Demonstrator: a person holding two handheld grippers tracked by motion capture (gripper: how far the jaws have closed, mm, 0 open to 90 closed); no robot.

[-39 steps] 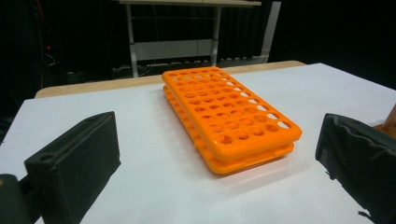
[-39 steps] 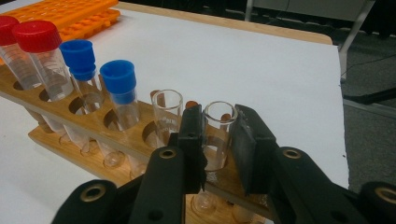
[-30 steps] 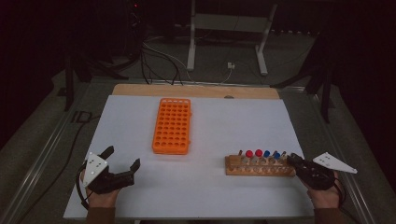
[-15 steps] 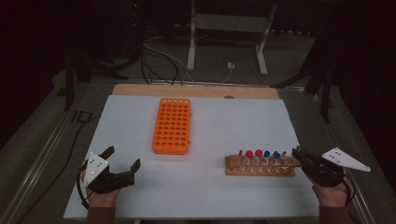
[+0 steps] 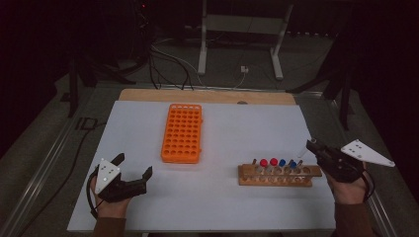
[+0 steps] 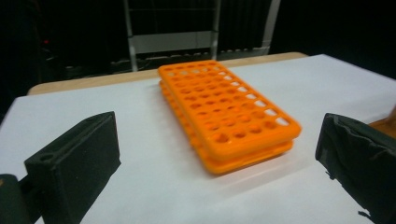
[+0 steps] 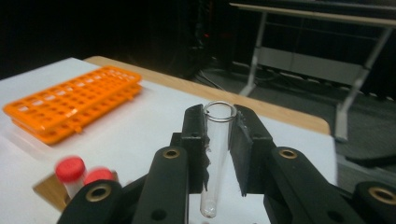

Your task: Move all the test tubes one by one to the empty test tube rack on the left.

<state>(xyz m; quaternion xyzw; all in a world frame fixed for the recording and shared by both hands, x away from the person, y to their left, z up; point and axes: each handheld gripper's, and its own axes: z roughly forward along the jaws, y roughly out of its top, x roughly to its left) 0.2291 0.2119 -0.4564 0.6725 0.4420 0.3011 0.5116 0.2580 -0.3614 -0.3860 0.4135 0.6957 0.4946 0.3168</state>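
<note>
Clear glass test tube [image 7: 217, 154] pinched in right gripper [image 7: 218, 140], lifted just right of wooden rack [image 5: 279, 175].

Jaws shut on tube's upper half, open mouth up, rounded base down, long axis near upright. Light, stiff, slick and breakable by the look: best held near the top with modest squeeze, no twisting. Capped tubes [image 5: 272, 163] standing in wooden rack. Left gripper [image 5: 132, 174] wide open, holding nothing, well left of wooden rack, facing orange rack [image 6: 226, 114] with all holes vacant.
</note>
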